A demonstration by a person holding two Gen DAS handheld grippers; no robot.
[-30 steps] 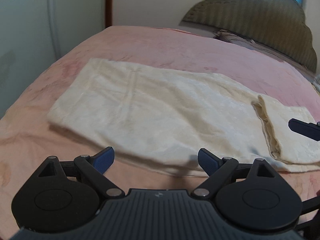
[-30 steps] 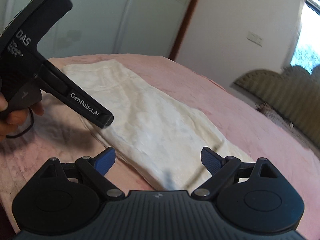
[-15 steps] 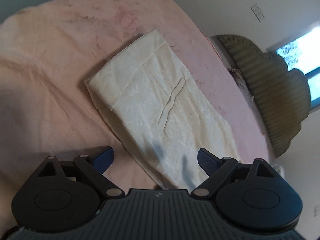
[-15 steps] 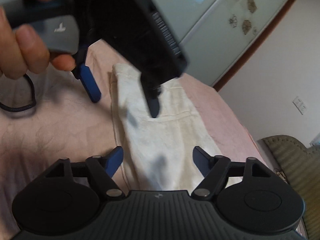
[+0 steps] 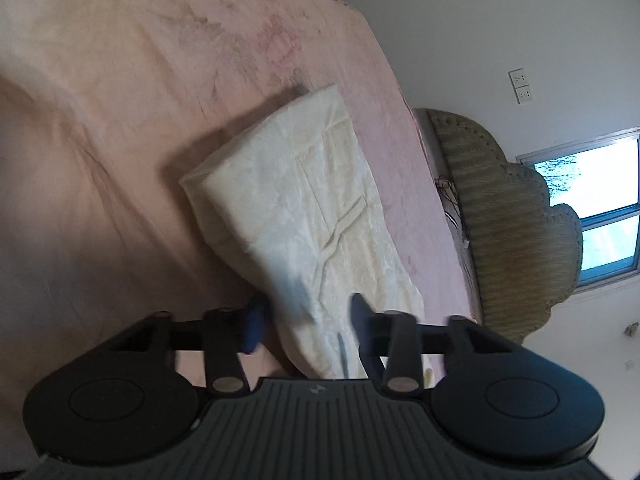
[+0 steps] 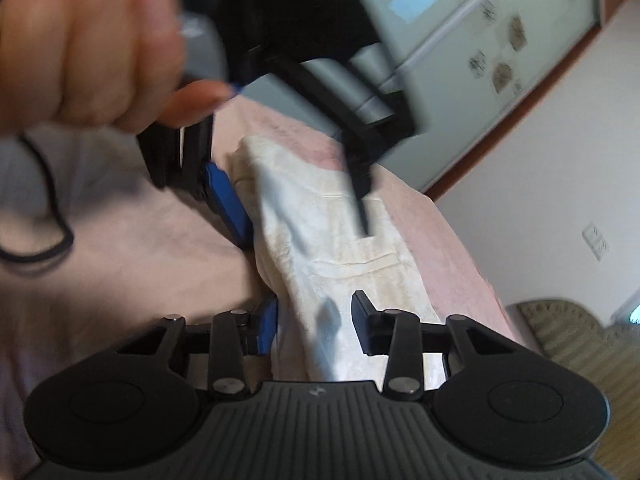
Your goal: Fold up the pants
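Cream pants (image 5: 304, 200), folded lengthwise into a long strip, lie on a pink bedspread (image 5: 120, 120). My left gripper (image 5: 308, 320) straddles the strip's near long edge. Its jaws are closing, with cloth rising as a ridge between them and no visible clamp. In the right wrist view the pants (image 6: 360, 264) run away from me. My right gripper (image 6: 314, 320) sits on the same edge, its jaws closing around a hump of cloth. Just ahead is the left gripper (image 6: 302, 236), with one blue finger beside the edge and the other on top.
A person's hand (image 6: 80, 40) holds the left gripper, and a black cable (image 6: 52, 240) loops below it. A padded headboard (image 5: 500, 220) stands at the bed's far end below a window (image 5: 592, 208). Wardrobe doors (image 6: 480, 40) stand behind the bed.
Both grippers came down onto the pants' long edge and the left one rolled. Their jaws went from wide apart to much narrower, and the cloth edge now humps up between them.
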